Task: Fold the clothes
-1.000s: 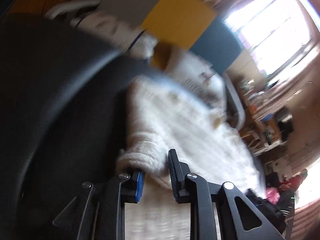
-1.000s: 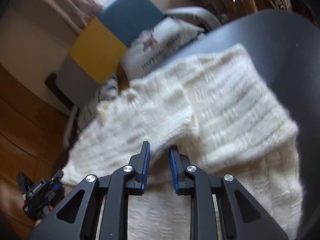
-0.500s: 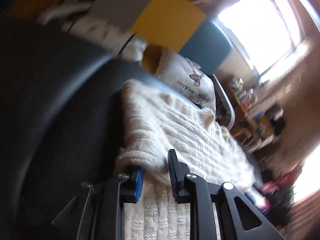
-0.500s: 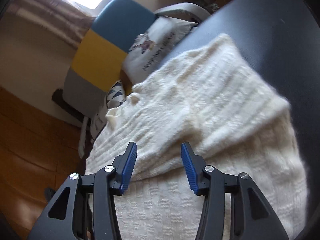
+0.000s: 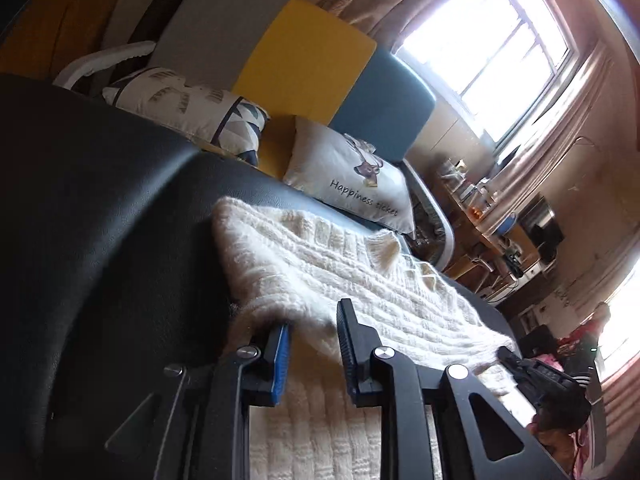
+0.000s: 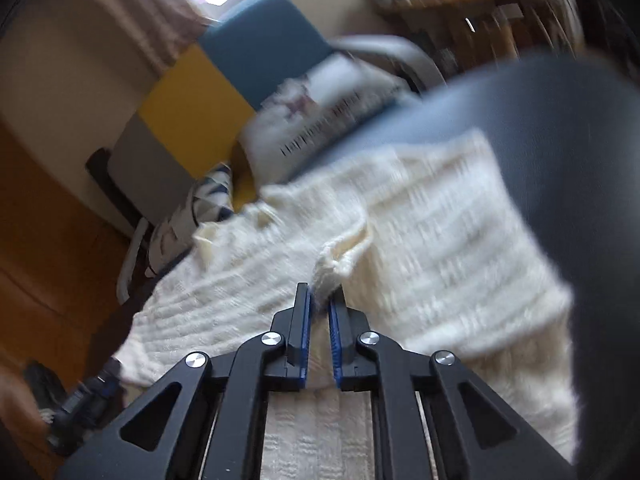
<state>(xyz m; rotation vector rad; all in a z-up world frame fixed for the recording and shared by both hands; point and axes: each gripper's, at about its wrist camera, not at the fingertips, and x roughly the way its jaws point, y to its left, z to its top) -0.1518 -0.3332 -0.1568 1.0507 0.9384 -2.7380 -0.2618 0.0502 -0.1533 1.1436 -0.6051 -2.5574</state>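
Observation:
A cream knitted sweater (image 5: 360,280) lies spread on a black leather surface (image 5: 100,220). In the left wrist view my left gripper (image 5: 314,320) holds a thick folded edge of the sweater at its left side. The wool fills the gap between the pads while the jaws are opening slightly. In the right wrist view, which is blurred, my right gripper (image 6: 319,292) is shut on a small raised pinch of the sweater (image 6: 440,248) near its middle seam. That pinch is pulled up into a ridge.
Behind the black surface (image 6: 580,140) stands a sofa with a grey, yellow and blue backrest (image 5: 304,52). A white printed pillow (image 5: 352,176) and a patterned pillow (image 5: 188,108) rest on it. A cluttered desk (image 5: 492,216) and a bright window (image 5: 492,48) are at the right.
My right gripper opened wide over the sweater, then shut on a pinch of it and lifted. My left gripper kept its fold and rose a little.

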